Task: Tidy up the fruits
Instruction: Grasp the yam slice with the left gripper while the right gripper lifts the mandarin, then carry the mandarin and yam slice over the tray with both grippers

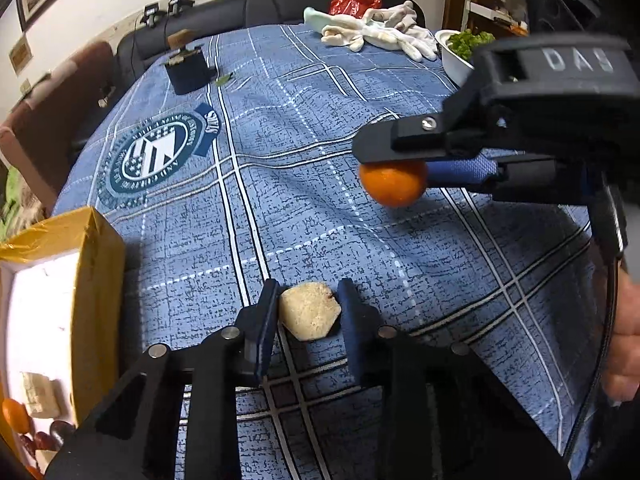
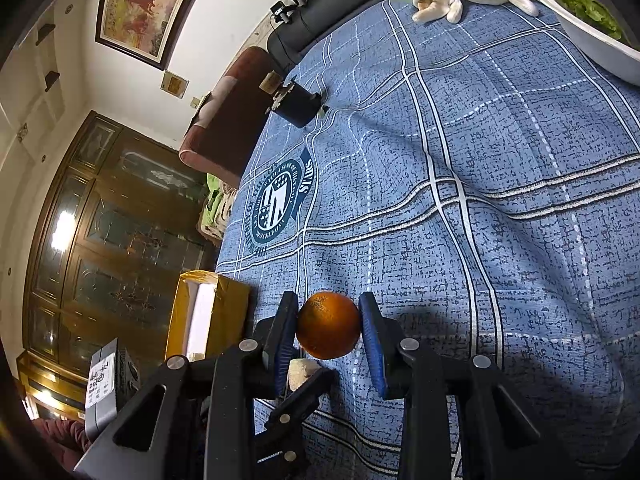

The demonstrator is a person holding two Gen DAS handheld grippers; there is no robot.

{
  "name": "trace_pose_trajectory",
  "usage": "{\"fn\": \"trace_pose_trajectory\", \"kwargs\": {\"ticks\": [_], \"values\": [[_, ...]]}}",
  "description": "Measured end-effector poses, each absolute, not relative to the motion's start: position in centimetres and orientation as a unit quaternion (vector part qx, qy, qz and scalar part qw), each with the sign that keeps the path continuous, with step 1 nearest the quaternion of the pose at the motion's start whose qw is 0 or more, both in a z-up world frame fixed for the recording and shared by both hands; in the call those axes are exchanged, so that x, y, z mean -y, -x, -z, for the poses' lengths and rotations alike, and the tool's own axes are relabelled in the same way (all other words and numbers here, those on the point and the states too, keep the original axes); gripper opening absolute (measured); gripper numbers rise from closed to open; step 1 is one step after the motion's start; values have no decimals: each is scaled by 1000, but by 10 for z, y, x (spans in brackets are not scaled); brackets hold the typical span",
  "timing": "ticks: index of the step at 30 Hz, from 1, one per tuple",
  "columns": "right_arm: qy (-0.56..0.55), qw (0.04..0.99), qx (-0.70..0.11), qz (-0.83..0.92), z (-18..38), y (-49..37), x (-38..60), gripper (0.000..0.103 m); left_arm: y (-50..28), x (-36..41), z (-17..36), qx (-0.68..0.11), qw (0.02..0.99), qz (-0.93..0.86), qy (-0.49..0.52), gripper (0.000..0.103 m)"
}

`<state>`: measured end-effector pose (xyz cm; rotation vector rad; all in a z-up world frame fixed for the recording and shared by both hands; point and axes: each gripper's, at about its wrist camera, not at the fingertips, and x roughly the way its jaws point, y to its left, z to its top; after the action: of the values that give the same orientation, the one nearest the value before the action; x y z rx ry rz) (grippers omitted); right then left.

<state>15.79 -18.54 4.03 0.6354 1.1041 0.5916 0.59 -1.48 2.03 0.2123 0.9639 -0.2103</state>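
Woven cloth tablecloth, glossy taped box.

Our left gripper is clamped on a pale chunk; our right gripper, at two o'clock, pinches an orange.

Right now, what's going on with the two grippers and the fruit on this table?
A person is sorting fruit with two handheld grippers. The left gripper has its fingers on either side of a pale cut fruit piece; the right gripper holds an orange above the blue tablecloth. The open yellow box at the left already contains an orange and other pieces.
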Motion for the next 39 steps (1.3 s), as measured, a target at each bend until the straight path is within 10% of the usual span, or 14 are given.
{"fn": "trace_pose_trajectory", "kwargs": {"ticks": [39], "values": [[-144,774,-434,-438,-118,-101,-25,31,49,-223,-90,-373,925,-78,4,27]]}}
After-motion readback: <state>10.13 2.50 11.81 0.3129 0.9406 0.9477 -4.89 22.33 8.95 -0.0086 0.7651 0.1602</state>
